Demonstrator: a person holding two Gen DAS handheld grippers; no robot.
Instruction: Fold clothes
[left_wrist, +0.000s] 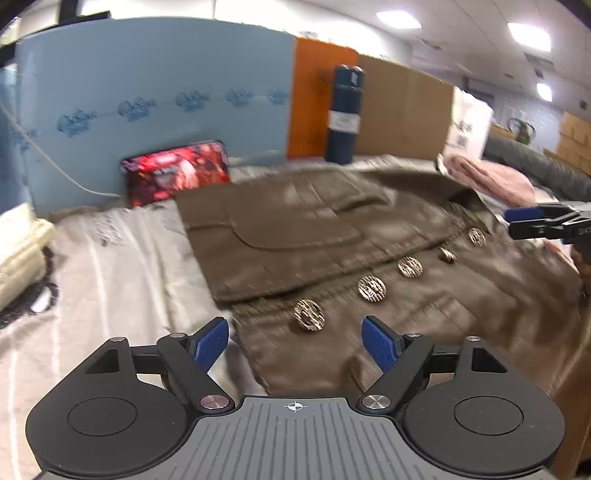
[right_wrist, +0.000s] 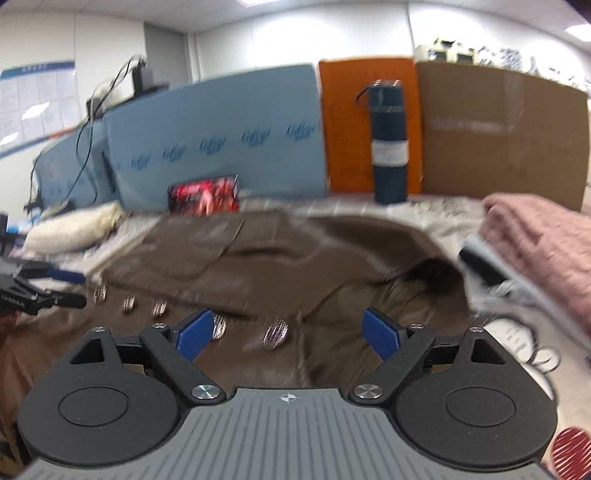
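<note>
While both of my grippers hang over the bed, my left gripper (left_wrist: 293, 341) has its blue pads spread wide with nothing between them, and my right gripper (right_wrist: 287, 334) is spread just as wide and equally empty. Beneath them the brown jacket (left_wrist: 369, 266) lies flat on the pale printed sheet (left_wrist: 110, 258), its row of patterned buttons (left_wrist: 372, 289) running diagonally away from my left pads. Only the left wrist view shows the jacket's folded-over panel with its pocket flap and the clean left edge where cloth gives way to bare sheet, the widest free ground on that side. Only the right wrist view shows the collar opening (right_wrist: 417, 273), dark and gaping, just beyond my right pads, and the printed sheet bare at the lower right. Each camera catches the other gripper at its frame's edge: my right at the far right of the left view, my left at the far left of the right view. A pink folded garment (right_wrist: 543, 236) crowds the jacket's right side. Farther back, a lit phone (left_wrist: 177, 173) leans on blue foam board (left_wrist: 155, 92), a dark blue flask (right_wrist: 388, 144) stands before orange and cardboard panels, and a cream bundle (right_wrist: 74, 225) sits left.
</note>
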